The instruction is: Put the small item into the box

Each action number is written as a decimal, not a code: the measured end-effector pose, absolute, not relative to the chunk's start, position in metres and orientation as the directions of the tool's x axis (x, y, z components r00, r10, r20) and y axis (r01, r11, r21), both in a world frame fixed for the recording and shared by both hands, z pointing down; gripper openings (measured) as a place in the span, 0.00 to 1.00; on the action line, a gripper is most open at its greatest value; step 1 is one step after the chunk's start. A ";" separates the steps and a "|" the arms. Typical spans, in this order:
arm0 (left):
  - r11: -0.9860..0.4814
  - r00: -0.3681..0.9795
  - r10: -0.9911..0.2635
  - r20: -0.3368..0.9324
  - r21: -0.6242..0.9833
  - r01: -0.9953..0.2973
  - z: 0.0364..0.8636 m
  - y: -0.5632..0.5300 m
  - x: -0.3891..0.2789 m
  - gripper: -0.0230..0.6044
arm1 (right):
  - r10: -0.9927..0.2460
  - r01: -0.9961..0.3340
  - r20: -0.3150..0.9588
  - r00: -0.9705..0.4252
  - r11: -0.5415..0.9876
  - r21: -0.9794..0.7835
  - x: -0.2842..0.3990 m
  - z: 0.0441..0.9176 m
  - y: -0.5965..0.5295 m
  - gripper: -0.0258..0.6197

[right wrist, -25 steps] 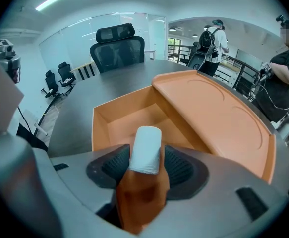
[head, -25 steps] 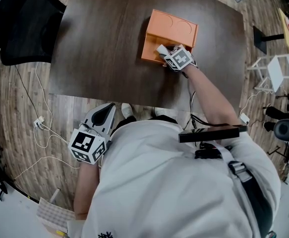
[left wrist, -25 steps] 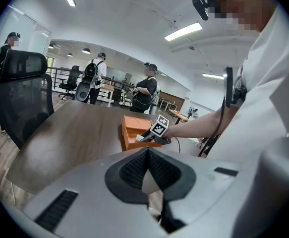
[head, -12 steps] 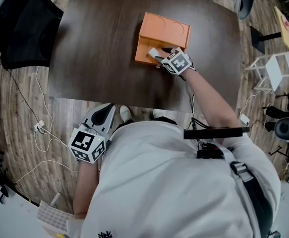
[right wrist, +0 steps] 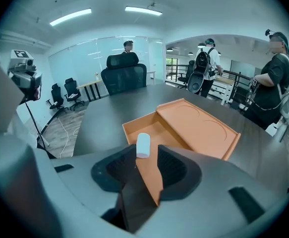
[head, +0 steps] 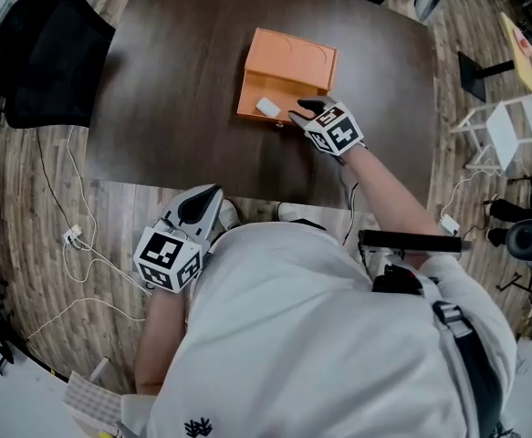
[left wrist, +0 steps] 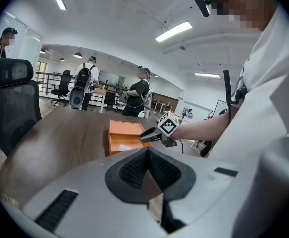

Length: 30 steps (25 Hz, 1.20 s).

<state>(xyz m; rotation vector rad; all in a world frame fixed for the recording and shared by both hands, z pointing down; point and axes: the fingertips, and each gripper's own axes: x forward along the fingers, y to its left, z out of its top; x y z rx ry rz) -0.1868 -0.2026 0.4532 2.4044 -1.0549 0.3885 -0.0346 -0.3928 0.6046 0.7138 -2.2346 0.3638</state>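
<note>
Closest to me, my left gripper (head: 200, 206) hangs by my side, off the table. Its jaws are pressed together with nothing in them. Further out, my right gripper (head: 300, 114) is at the near edge of the orange box (head: 288, 53). Its jaws are apart and hold nothing. The small white item (head: 267, 108) lies inside the box, just past the jaw tips. The box lies open on the dark table (head: 174, 80). A black chair (head: 51, 53) stands beside the table, on my left.
</note>
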 end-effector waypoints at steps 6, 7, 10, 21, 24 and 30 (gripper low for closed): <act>-0.586 0.663 -0.617 0.425 0.314 -0.747 0.450 -0.198 -0.155 0.05 | -0.381 -0.594 0.694 -0.611 0.800 -0.084 -0.011 0.584 -0.361 0.15; -0.586 0.663 -0.617 0.424 0.314 -0.747 0.450 -0.196 -0.148 0.05 | -0.381 -0.594 0.689 -0.617 0.799 -0.091 -0.006 0.581 -0.355 0.13; -0.586 0.662 -0.620 0.421 0.312 -0.747 0.449 -0.188 -0.128 0.05 | -0.381 -0.598 0.669 -0.638 0.793 -0.119 0.009 0.572 -0.336 0.09; -0.519 0.618 -0.646 0.449 0.336 -0.786 0.459 -0.157 -0.079 0.05 | -0.350 -0.575 0.615 -0.707 0.790 -0.211 0.052 0.555 -0.260 0.05; -0.520 0.621 -0.640 0.453 0.340 -0.784 0.461 -0.144 -0.078 0.05 | -0.343 -0.565 0.598 -0.725 0.792 -0.231 0.051 0.552 -0.237 0.04; -0.596 0.673 -0.604 0.426 0.319 -0.737 0.452 -0.128 -0.074 0.05 | -0.384 -0.586 0.578 -0.720 0.783 -0.209 0.053 0.533 -0.194 0.04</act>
